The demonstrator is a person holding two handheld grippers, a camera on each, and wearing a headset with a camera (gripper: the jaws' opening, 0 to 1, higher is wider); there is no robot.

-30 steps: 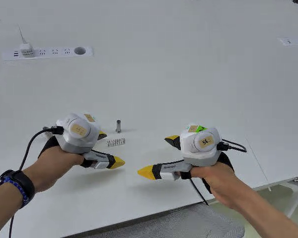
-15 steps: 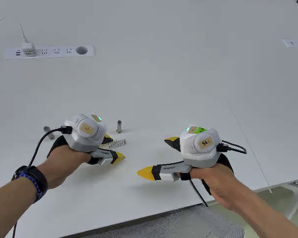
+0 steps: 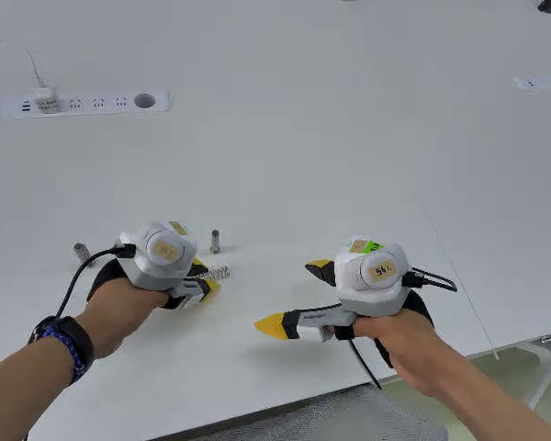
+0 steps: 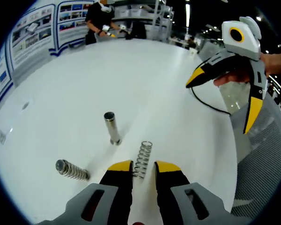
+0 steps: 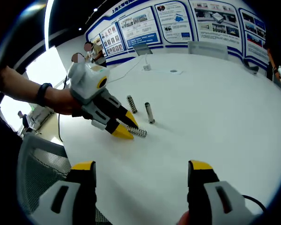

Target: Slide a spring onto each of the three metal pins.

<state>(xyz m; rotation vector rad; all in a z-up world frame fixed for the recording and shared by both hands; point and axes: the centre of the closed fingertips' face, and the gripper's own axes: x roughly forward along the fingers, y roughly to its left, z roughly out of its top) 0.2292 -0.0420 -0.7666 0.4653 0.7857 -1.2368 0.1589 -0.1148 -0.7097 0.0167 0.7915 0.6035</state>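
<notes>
Furthest left in the head view, at mid-left of the frame, a sprung pin [image 3: 81, 252] stands on the table [image 3: 312, 138], a coil already around it. To its right, in the lower left of the frame, we hold the left tool [image 3: 205, 287] low over the table. In the left gripper view its jaws stand a narrow gap apart. The near end of the loose spring [image 4: 143, 159] lies between the yellow tips. We see a sliver of table on either side of the coil, so nothing is clamped. The spring lies flat and points away from the tips, toward the middle of that view. Just up and left of it the bare pin [image 4: 111, 127] stands upright, apart from both spring and tool.

Right of these in the head view, a stretch of bare table separates our two tools. The right tool [image 3: 294, 294] sits at lower centre-right. Its jaws are spread wide with nothing between them, and its tips point left toward the spring.

The table's near edge runs along the bottom of the head view, just below both hands, with a mesh chair [image 3: 349, 413] under it. At lower right the table ends and the floor shows. Above the tools the surface is open and white up to a power strip [image 3: 83, 103] in the upper left.
</notes>
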